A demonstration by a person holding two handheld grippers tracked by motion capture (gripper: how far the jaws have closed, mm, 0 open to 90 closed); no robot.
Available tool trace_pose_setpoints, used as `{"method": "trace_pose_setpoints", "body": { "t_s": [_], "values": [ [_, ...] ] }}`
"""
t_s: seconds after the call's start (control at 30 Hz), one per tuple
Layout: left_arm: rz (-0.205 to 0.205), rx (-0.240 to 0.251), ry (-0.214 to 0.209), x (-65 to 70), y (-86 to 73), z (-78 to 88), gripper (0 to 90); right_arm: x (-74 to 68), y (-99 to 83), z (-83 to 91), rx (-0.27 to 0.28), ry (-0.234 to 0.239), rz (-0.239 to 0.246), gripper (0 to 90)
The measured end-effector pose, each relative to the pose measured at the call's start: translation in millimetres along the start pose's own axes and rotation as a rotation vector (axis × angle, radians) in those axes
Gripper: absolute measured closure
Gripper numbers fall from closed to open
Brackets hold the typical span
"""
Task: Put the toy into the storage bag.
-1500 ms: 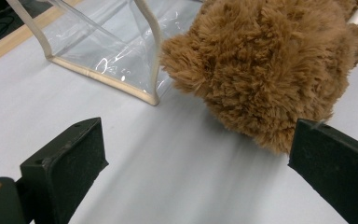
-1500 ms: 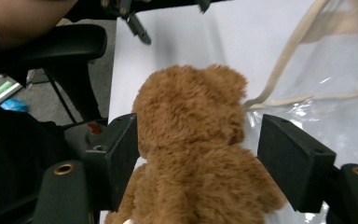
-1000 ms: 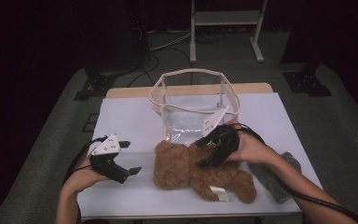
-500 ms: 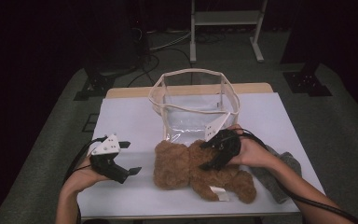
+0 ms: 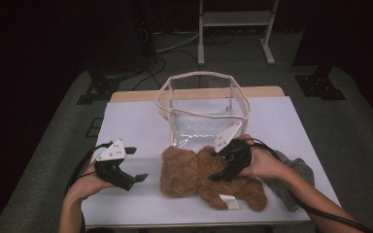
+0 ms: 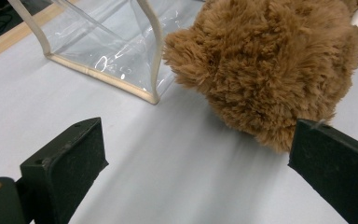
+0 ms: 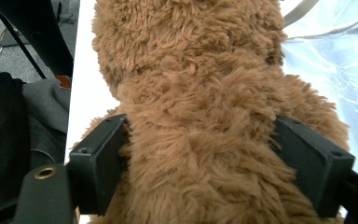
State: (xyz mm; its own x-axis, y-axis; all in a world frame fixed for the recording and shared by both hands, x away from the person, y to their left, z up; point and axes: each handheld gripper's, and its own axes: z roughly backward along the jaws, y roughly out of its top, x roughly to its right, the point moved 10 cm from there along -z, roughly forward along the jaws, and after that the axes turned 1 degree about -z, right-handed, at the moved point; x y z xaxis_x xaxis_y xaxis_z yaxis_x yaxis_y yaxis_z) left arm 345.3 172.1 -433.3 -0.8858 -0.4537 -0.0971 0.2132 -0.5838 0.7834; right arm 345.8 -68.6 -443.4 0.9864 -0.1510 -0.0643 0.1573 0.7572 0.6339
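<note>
Bag: the clear bag stands open at mid-table, nothing visible inside.
Bear: the brown teddy bear lies on the white table, just before the bag.
Your right gripper: jaws just opening, wide astride the bear's body.
Your left gripper: spread, empty, beside the bear.

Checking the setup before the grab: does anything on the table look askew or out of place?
Nothing is damaged or spilled. The teddy bear lies flat on its side, and a grey cloth sits crumpled at the table's right edge. The clear bag stands upright and open.
</note>
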Motion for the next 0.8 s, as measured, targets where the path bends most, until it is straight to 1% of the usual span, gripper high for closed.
{"method": "trace_pose_setpoints", "body": {
  "t_s": [0.23, 0.43, 0.47, 0.57, 0.67, 0.8],
  "values": [
    [0.0, 0.0, -0.005, 1.5, 0.6, -0.4, 3.0, -1.5, -2.8, -4.4, 0.007, -0.002, 0.001, 17.8],
    [-0.001, -0.002, -0.006, 1.2, 0.0, -0.5, 3.0, -1.7, -4.8, -7.2, 0.007, -0.009, 0.005, 17.6],
    [-0.003, -0.003, -0.007, 1.3, -0.1, -0.6, 3.0, -1.8, -5.6, -7.5, 0.005, -0.013, 0.008, 17.6],
    [-0.003, -0.005, -0.006, 0.9, -0.5, -0.5, 3.0, -1.5, -7.9, -8.5, -0.003, -0.028, 0.035, 17.6],
    [0.0, -0.001, -0.005, 0.4, -0.3, -0.2, 3.0, -1.8, -9.4, -9.6, -0.008, -0.034, 0.043, 17.5],
    [0.0, -0.002, -0.007, 1.5, -0.1, -0.8, 3.0, -1.4, -10.2, -10.6, -0.005, -0.031, 0.032, 17.5]
  ]
}}
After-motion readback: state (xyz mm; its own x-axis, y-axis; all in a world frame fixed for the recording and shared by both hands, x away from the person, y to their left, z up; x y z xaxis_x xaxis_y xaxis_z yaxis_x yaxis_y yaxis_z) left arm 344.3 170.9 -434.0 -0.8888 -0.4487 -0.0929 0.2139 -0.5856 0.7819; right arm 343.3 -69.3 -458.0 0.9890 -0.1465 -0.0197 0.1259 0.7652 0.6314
